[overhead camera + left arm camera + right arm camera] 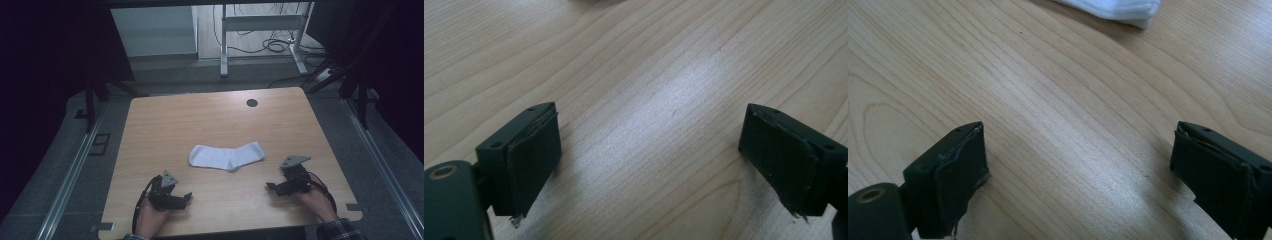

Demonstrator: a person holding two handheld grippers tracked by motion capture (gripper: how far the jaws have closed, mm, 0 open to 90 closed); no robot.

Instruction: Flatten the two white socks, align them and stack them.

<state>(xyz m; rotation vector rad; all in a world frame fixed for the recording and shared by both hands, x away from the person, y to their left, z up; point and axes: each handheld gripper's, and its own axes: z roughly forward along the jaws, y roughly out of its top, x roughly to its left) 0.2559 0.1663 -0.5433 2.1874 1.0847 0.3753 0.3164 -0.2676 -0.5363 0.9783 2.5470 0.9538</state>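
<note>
A white sock [227, 156] lies flat in the middle of the wooden table [165, 120], bent slightly at the heel. My left gripper [186, 198] rests near the table's front edge, below and left of the sock, held by a hand. In the left gripper view its jaws stand wide apart over bare wood, and the left gripper [651, 160] holds nothing. My right gripper [270, 187] sits at the front right, below the sock's right end. It is open too, with bare wood between the jaws of the right gripper [1078, 175]. An edge of the sock [1118, 10] shows at the top of that view.
A dark round cable hole [252, 103] sits near the table's far edge. Beyond the table stand a white desk frame [260, 35] and loose cables [280, 46] on the floor. Metal rails [75, 170] run along both sides of the table.
</note>
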